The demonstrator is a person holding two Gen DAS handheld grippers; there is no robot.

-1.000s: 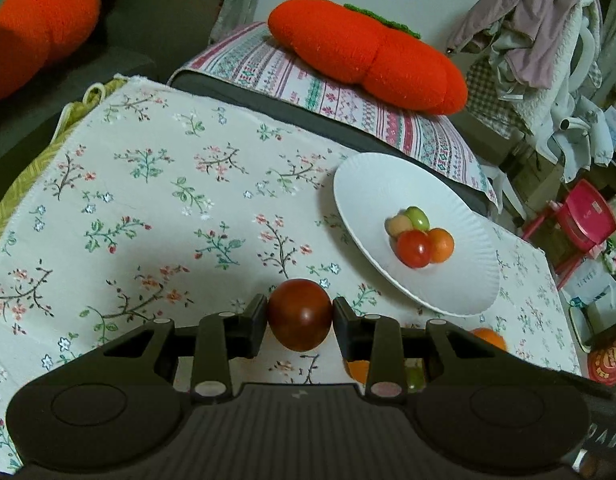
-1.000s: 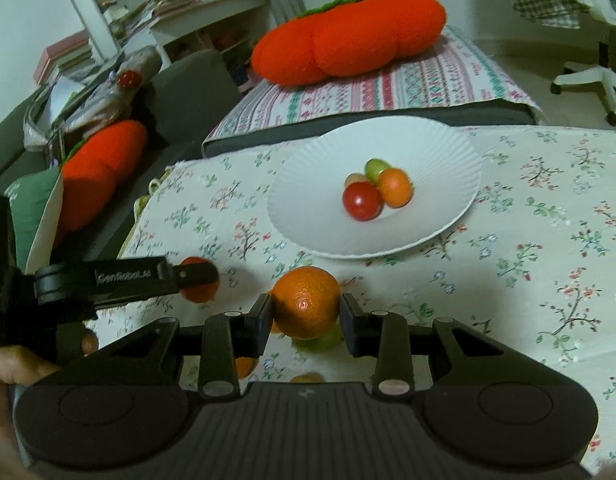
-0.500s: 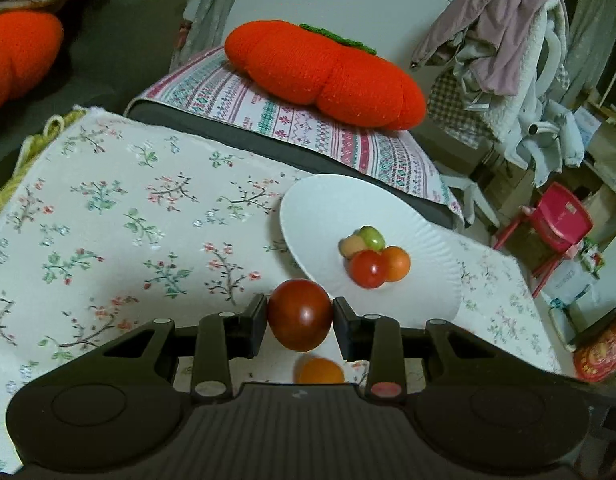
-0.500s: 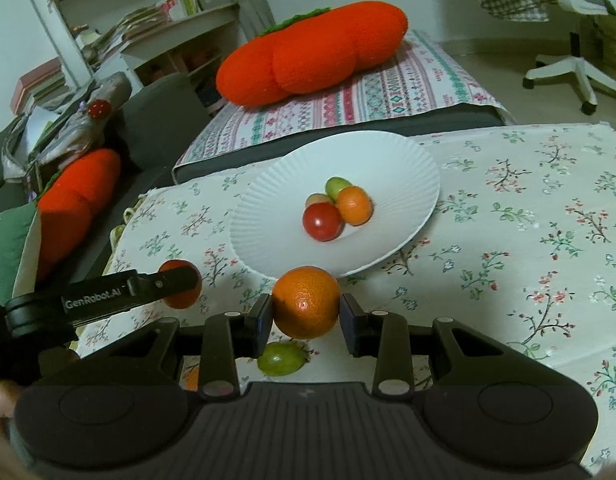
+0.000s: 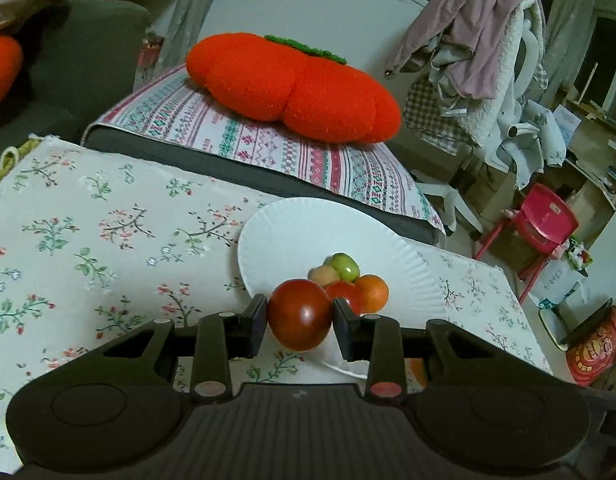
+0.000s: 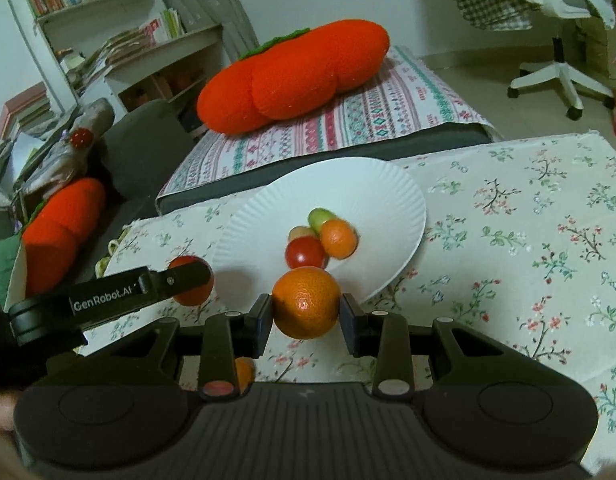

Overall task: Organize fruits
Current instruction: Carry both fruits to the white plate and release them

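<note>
left tongs: left tongs (image 5: 299, 322) clenched on a glossy dark-red round tomato (image 5: 299, 314), held at the near rim of the white fluted paper plate (image 5: 291, 232)
right tongs: right tongs (image 6: 306, 316) clenched on a dimpled orange mandarin (image 6: 306, 302), just short of the plate's near edge
handling: tomato looks smooth, slippery, easily bruised; grip across its widest part, gently. Mandarin looks firmer, its rough peel gripping better
plate: thin, light, likely to tip or slide on the floral cloth tabletop (image 6: 528, 216)
already on plate: small green, beige, red and orange fruits (image 6: 322, 236) clustered, touching

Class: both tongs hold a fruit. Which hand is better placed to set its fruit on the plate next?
Probably right: its orange hangs just at the plate rim, while the left tomato sits beside it.
</note>
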